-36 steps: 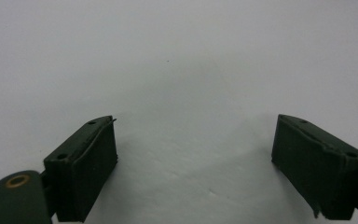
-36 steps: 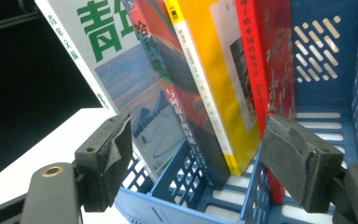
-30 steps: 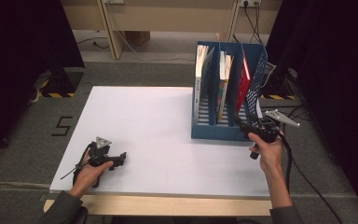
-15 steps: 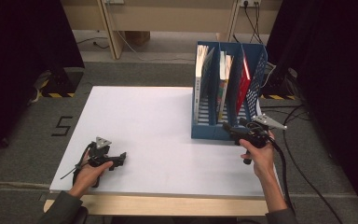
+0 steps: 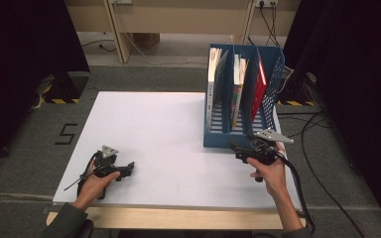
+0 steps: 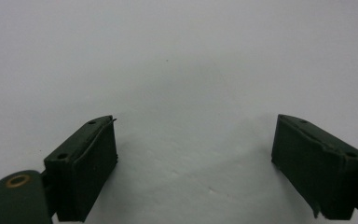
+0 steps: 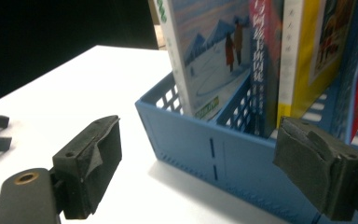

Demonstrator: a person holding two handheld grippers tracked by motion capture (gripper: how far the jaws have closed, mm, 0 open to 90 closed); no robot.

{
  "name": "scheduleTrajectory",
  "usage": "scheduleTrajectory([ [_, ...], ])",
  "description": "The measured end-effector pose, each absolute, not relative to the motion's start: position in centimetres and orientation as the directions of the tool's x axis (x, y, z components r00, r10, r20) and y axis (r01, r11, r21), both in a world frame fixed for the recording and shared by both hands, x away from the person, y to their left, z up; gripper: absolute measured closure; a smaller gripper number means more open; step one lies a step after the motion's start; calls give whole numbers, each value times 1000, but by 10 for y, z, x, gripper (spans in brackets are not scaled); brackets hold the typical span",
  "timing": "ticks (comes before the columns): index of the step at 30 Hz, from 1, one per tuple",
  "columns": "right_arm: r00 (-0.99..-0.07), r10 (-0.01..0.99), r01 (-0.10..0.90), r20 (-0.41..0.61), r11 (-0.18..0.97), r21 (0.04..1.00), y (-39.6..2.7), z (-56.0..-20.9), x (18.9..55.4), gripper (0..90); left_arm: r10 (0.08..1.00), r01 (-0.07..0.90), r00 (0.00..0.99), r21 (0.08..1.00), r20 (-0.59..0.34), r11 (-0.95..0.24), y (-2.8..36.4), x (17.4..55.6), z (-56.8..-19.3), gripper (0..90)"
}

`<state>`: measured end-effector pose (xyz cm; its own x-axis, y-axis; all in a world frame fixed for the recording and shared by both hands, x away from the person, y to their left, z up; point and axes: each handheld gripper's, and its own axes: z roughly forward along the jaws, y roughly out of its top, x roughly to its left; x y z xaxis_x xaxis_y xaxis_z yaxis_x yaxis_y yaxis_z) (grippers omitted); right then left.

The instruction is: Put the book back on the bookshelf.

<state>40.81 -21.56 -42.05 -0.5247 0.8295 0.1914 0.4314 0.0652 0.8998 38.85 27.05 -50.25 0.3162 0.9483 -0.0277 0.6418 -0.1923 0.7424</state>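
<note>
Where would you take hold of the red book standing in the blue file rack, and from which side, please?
I would grip the red book by its top edge, coming down from above. It stands tilted in the rightmost slot of the blue rack, whose dividers and front wall cover its lower part, so the top seems the freest part. The right tongs are open beside the rack's front.

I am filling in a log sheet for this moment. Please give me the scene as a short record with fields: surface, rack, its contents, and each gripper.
surface: white table top
rack: blue file rack, upright at the table's far right, slotted compartments
contents: books standing in the compartments, among them a white-spined book and a red book
left gripper: on the table near the front left, jaws open, nothing between them
right gripper: in front of the rack's low front wall, jaws open, holding nothing
</note>
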Motion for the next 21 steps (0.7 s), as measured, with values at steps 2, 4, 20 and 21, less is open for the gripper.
scheduleTrajectory([
  [2, -535, 819, 448, 207, 67, 891, -213, -423, 405, 160, 948, 642, 316, 743, -28, -192, 270, 389, -502, 128],
  [4, -547, 814, 448, 197, 86, 890, -210, -425, 402, 161, 948, 642, 317, 742, -27, -193, 271, 389, -502, 128],
  [20, -588, 794, 482, 158, 187, 856, -194, -452, 381, 163, 948, 641, 317, 743, -28, -192, 271, 388, -503, 128],
  [21, -588, 793, 486, 158, 191, 853, -194, -454, 381, 163, 948, 641, 317, 743, -28, -192, 271, 388, -503, 128],
])
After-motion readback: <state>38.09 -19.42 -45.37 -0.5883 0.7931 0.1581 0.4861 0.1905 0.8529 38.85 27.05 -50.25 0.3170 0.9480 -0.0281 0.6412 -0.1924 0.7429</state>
